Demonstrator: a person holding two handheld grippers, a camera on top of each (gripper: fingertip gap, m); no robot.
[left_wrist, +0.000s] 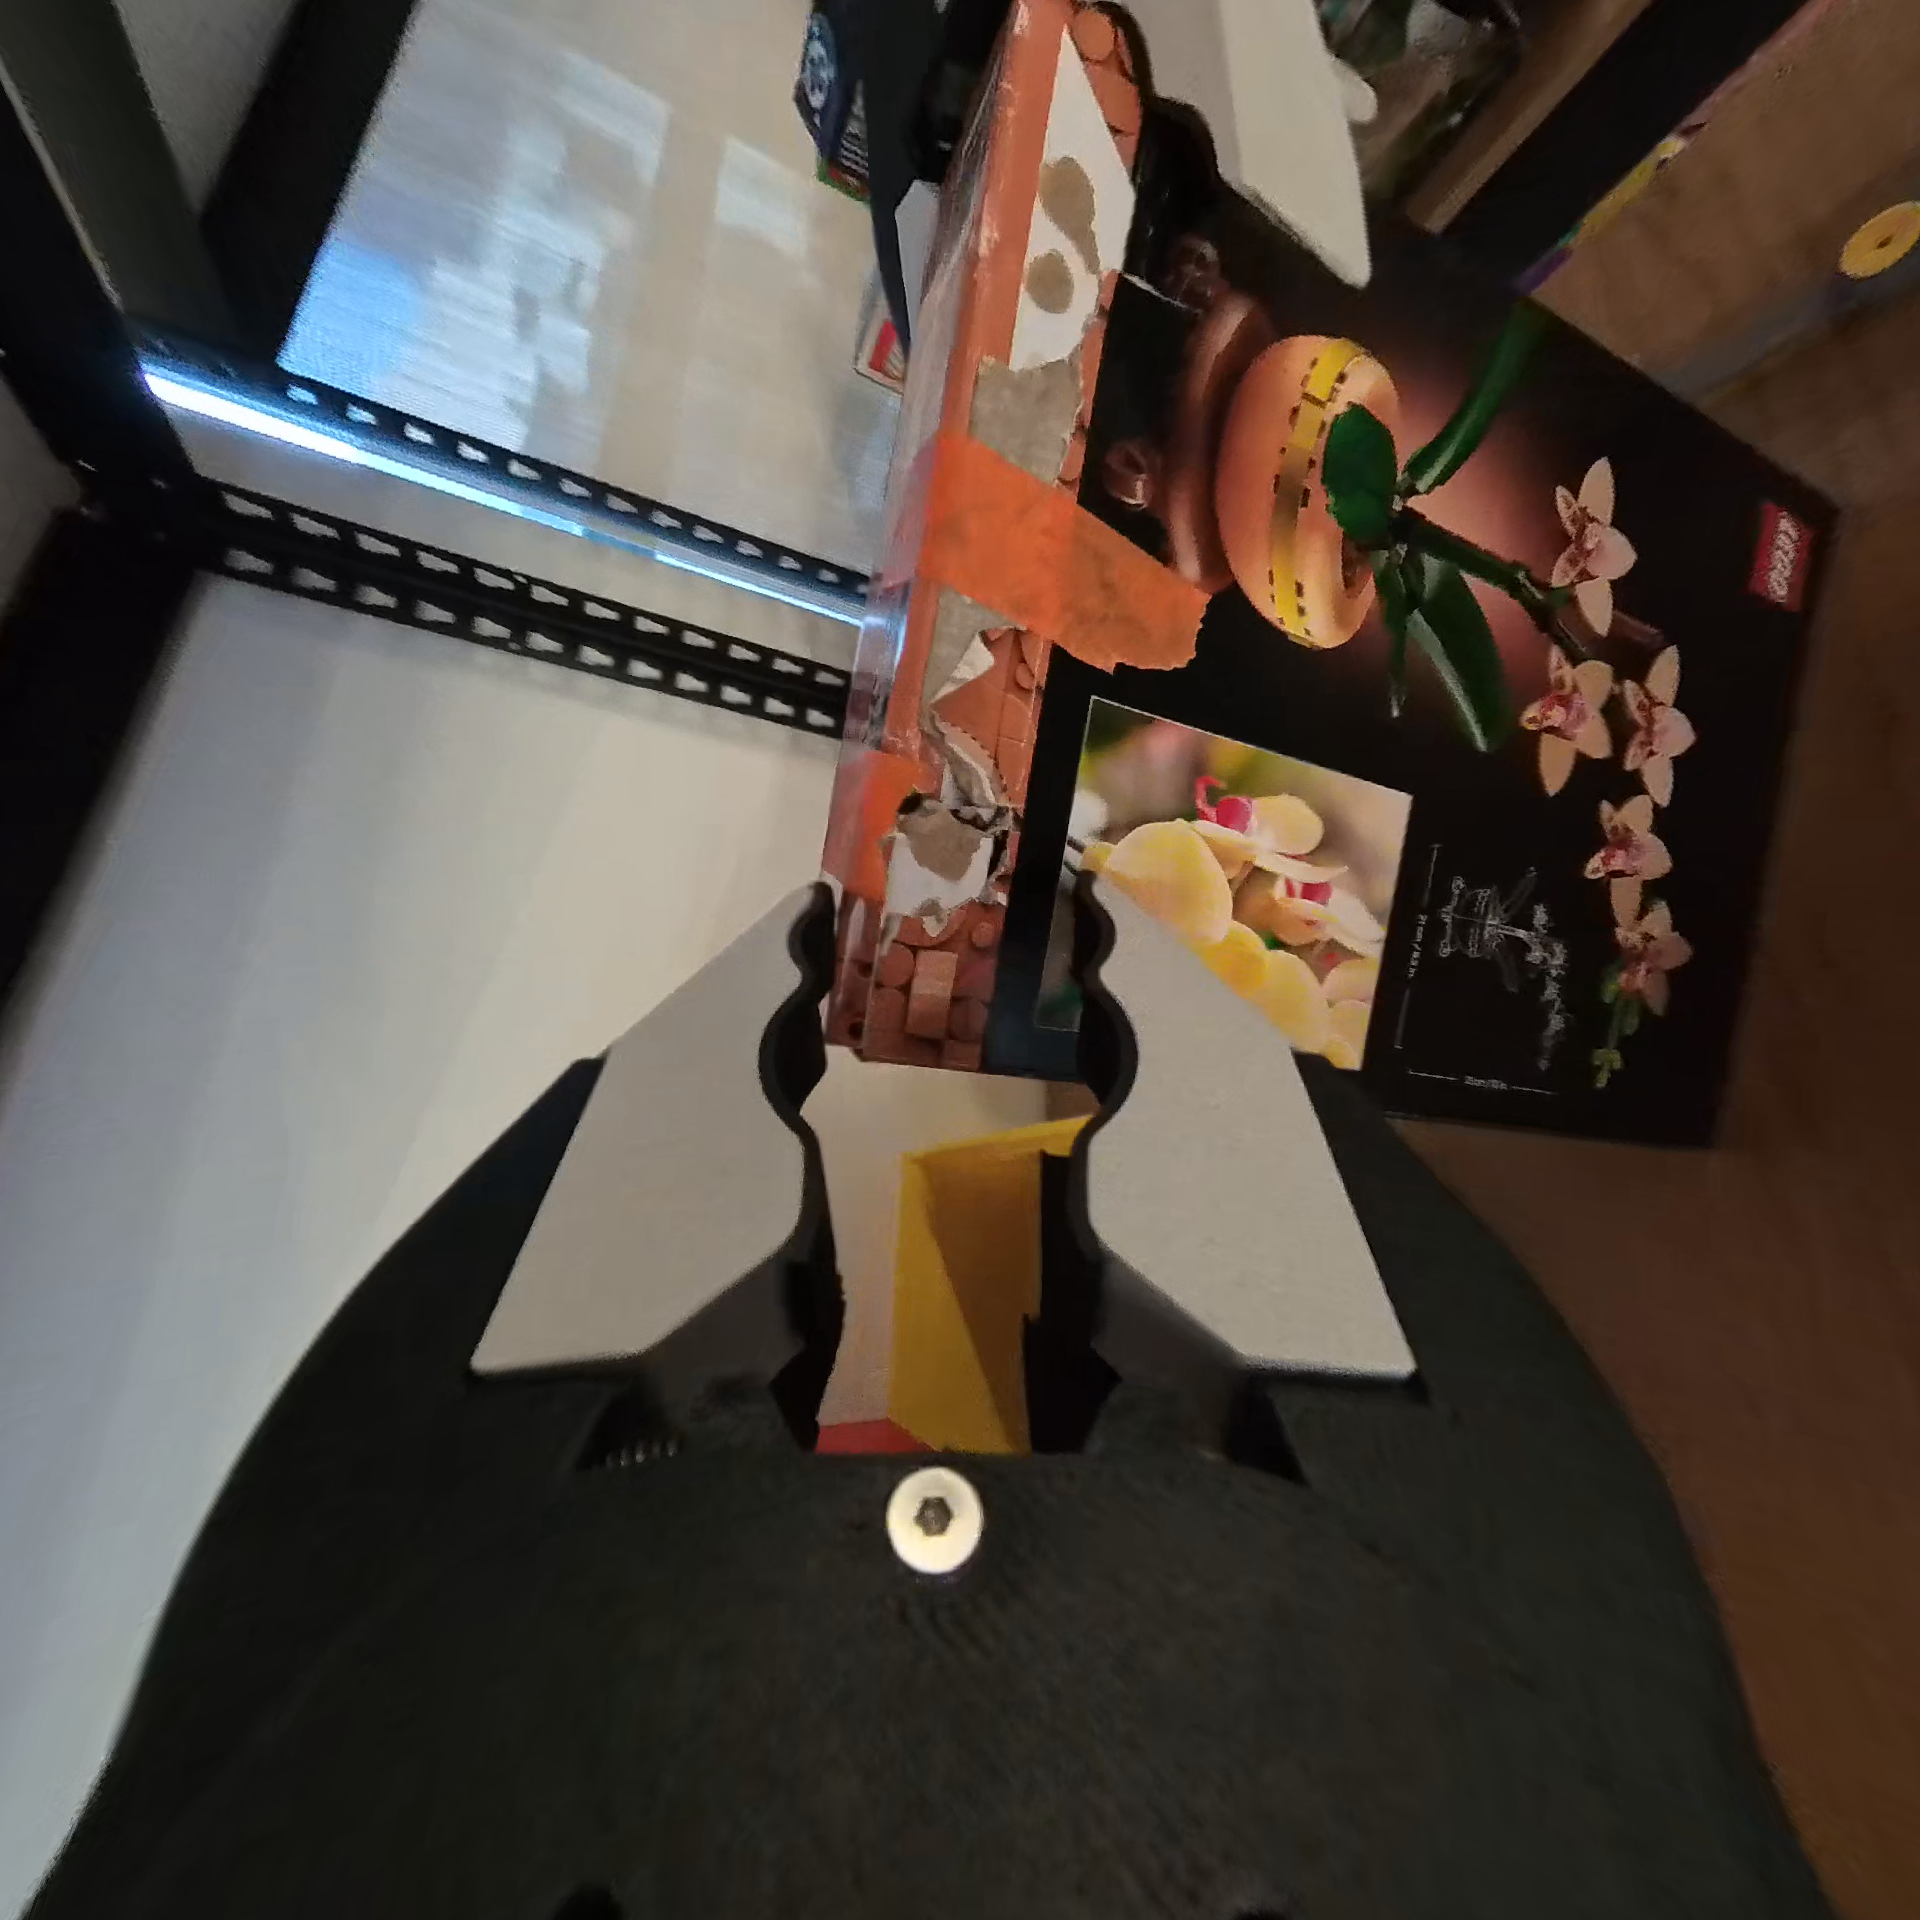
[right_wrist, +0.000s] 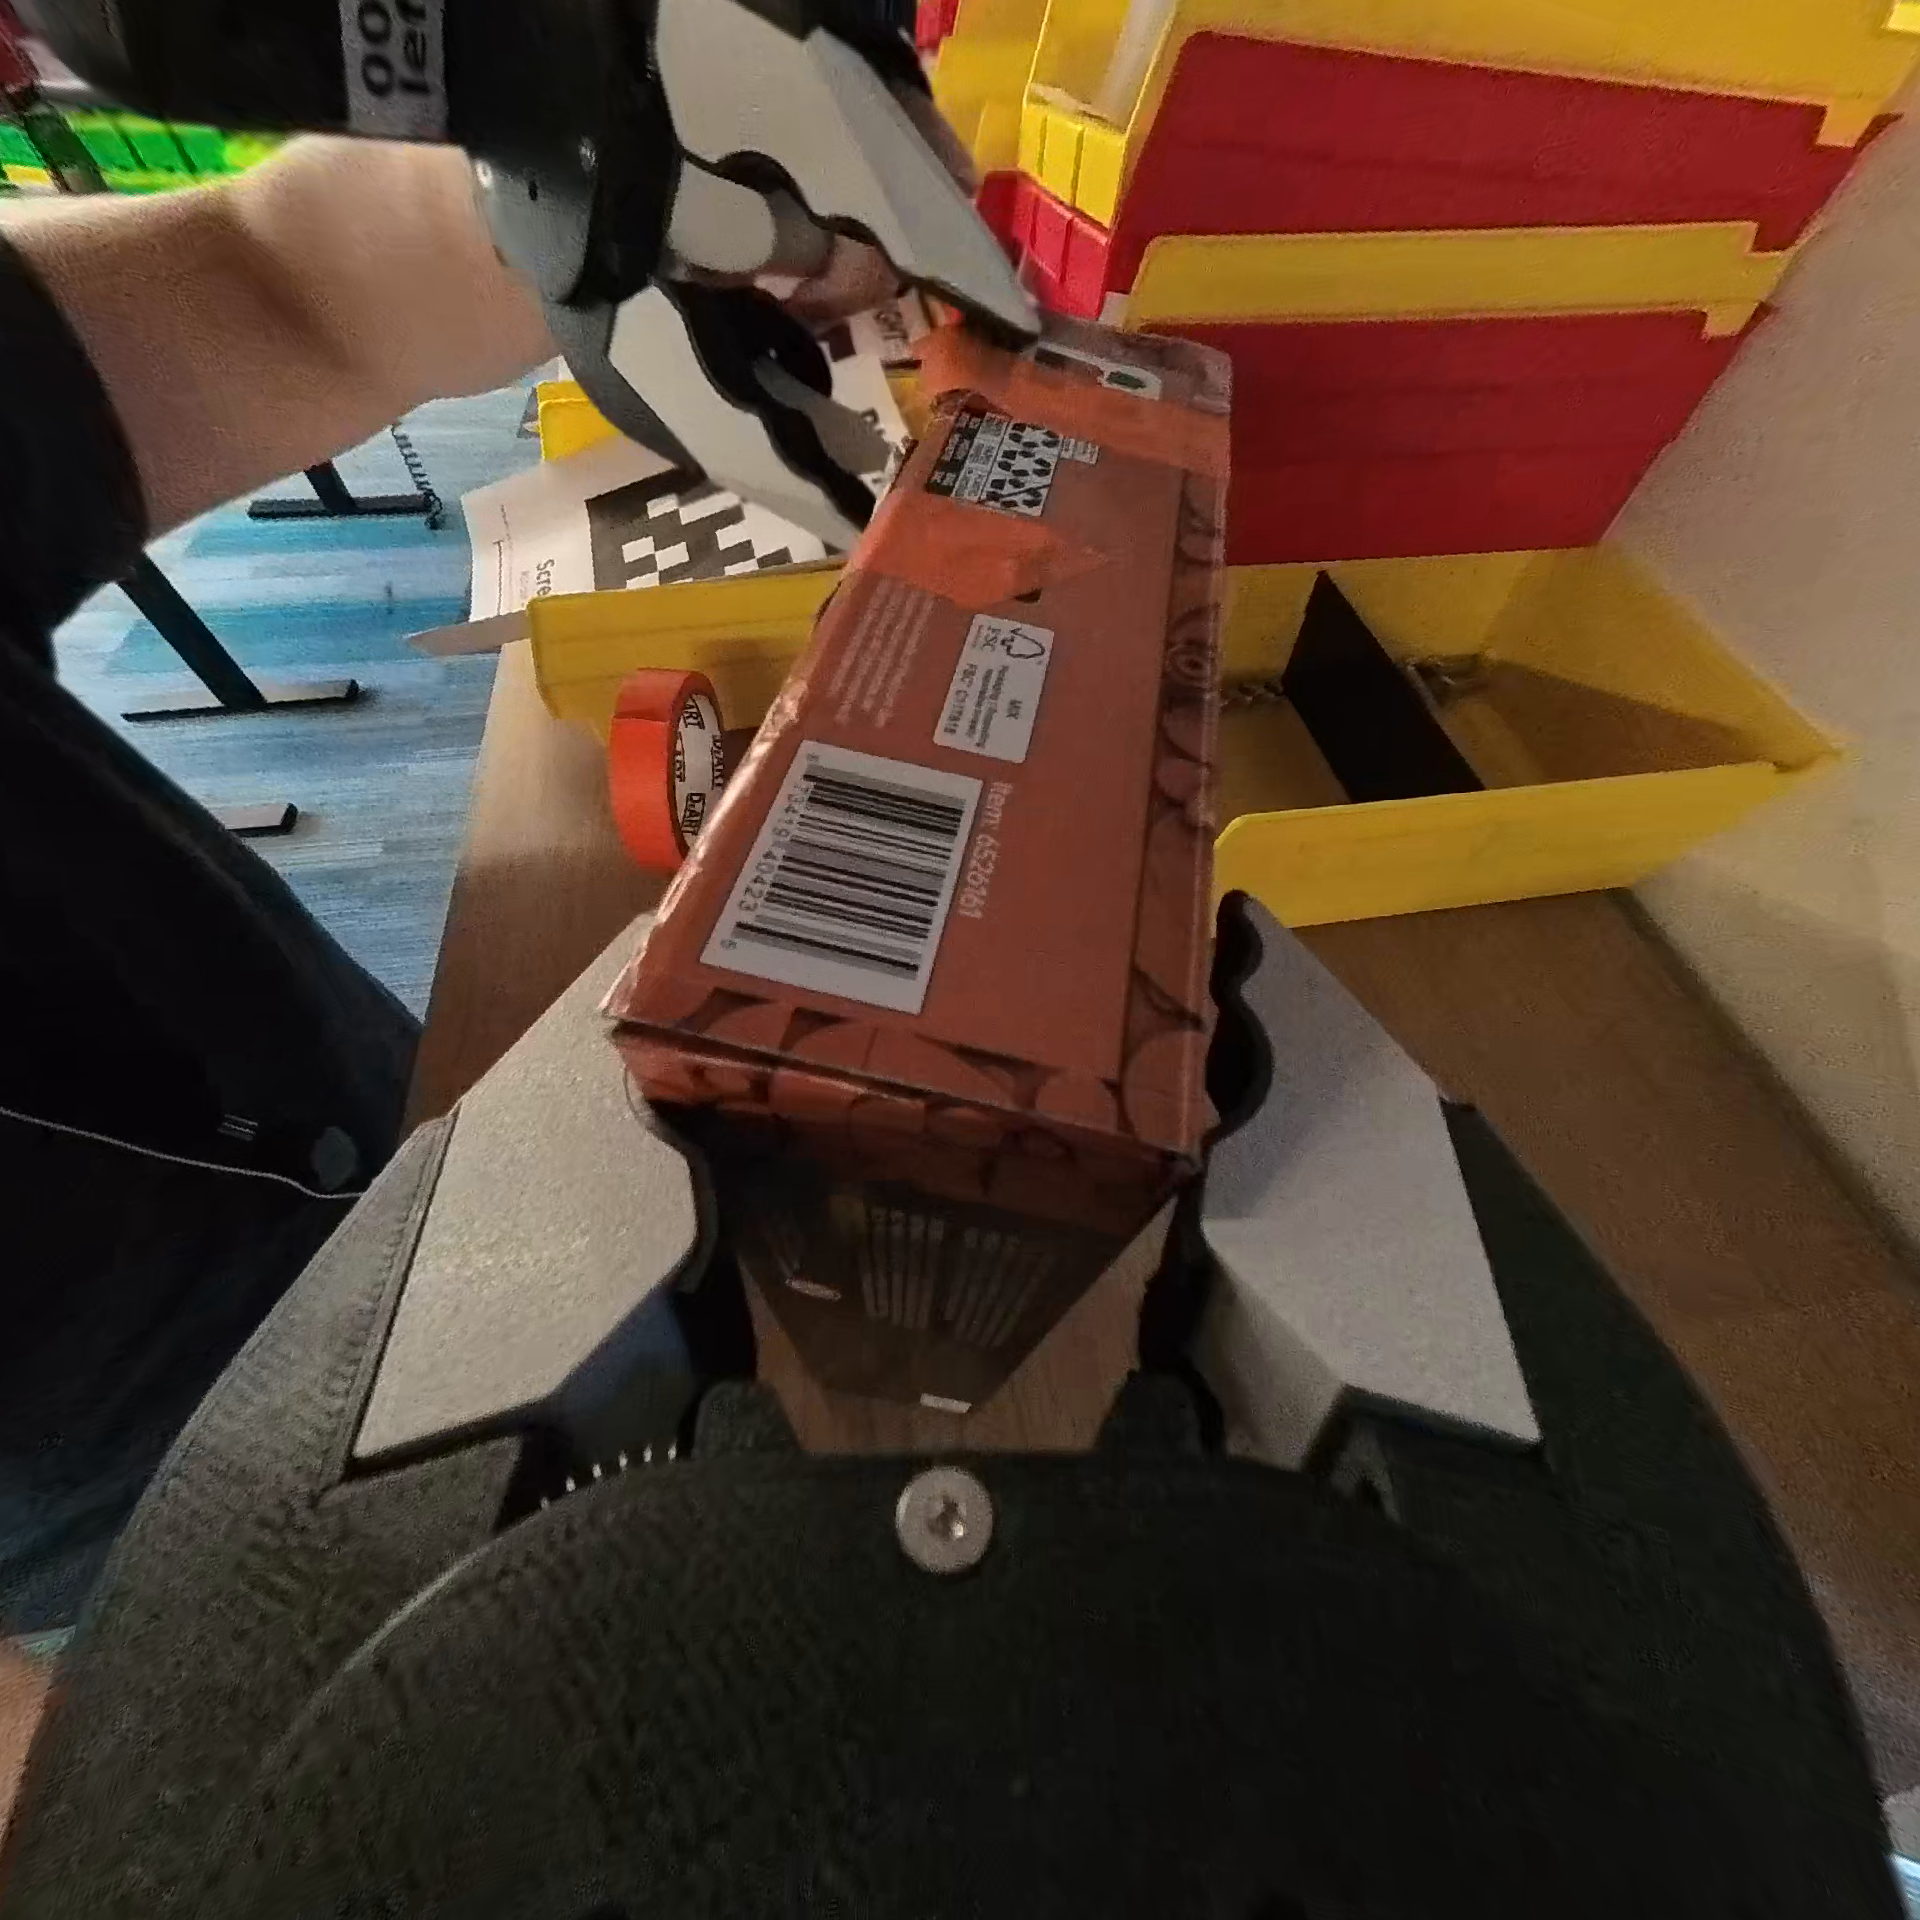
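Observation:
A flat toy-set box (right_wrist: 935, 748) with orange sides and a barcode label is held above the wooden table (right_wrist: 1662, 1143). My right gripper (right_wrist: 935, 966) is shut on its near end, one finger on each broad face. In the left wrist view the box (left_wrist: 1351, 520) shows its dark front with an orchid picture, and a torn end patched with orange tape (left_wrist: 1049, 561). My left gripper (left_wrist: 956, 914) is partly open at that torn end, with the box corner showing between its fingertips. In the right wrist view the left gripper (right_wrist: 935, 416) sits at the box's far end, its upper finger (right_wrist: 935, 239) touching the top edge.
An orange tape roll (right_wrist: 665, 769) stands on the table left of the box. An open yellow bin (right_wrist: 1507, 831) and stacked red and yellow bins (right_wrist: 1455, 416) lie behind it. A sheet with a black-and-white pattern (right_wrist: 665, 520) lies at the far left. A black shelf rail (left_wrist: 520, 540) crosses the left wrist view. My hands' fingertips stand some 10 centimeters from each other.

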